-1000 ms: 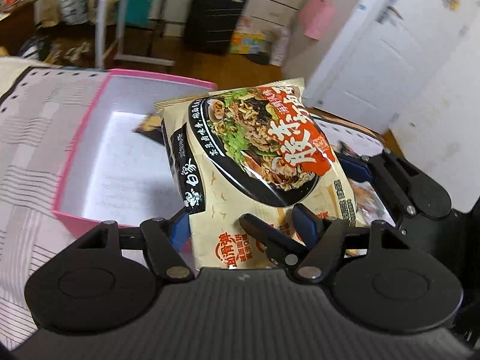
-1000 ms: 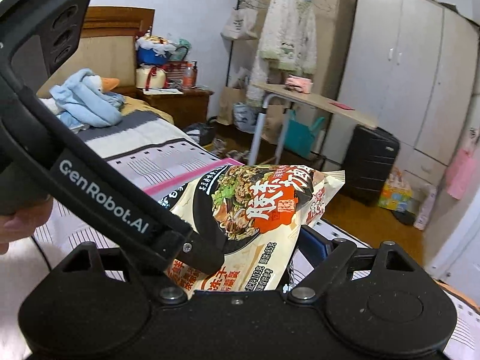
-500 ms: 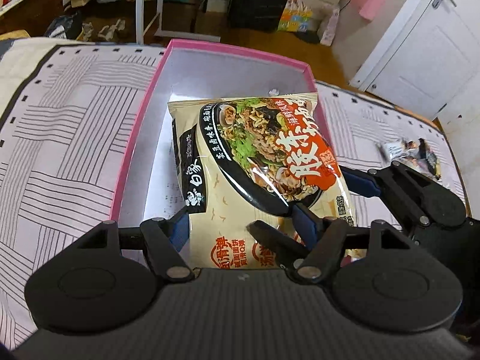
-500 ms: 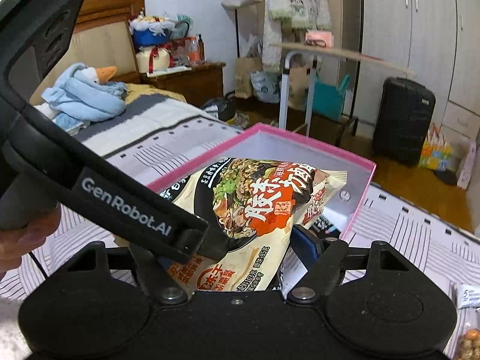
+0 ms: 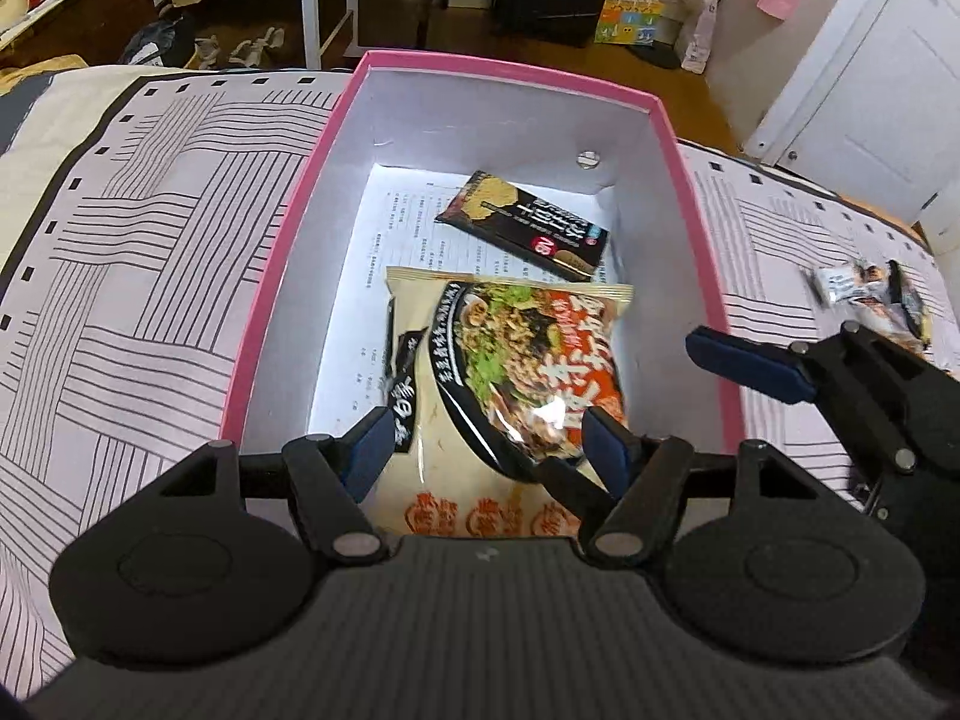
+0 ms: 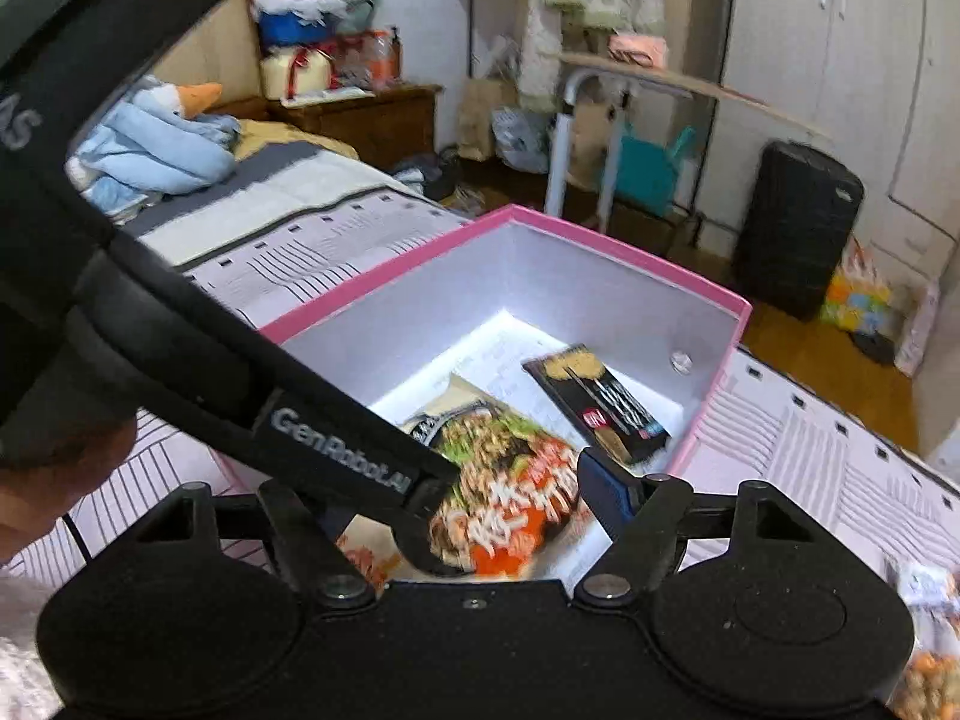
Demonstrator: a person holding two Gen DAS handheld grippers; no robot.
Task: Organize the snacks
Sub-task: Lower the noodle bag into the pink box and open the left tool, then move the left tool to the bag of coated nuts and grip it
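Hovering over the pink box (image 5: 288, 276), both claws are flanking the noodle pack (image 5: 510, 384): left claw (image 5: 489, 450) half open around it, right claw (image 6: 510, 498) closing, grip unclear.

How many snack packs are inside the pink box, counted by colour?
Beige noodle pack: 1
Black snack pack: 1
Total inside the pink box: 2
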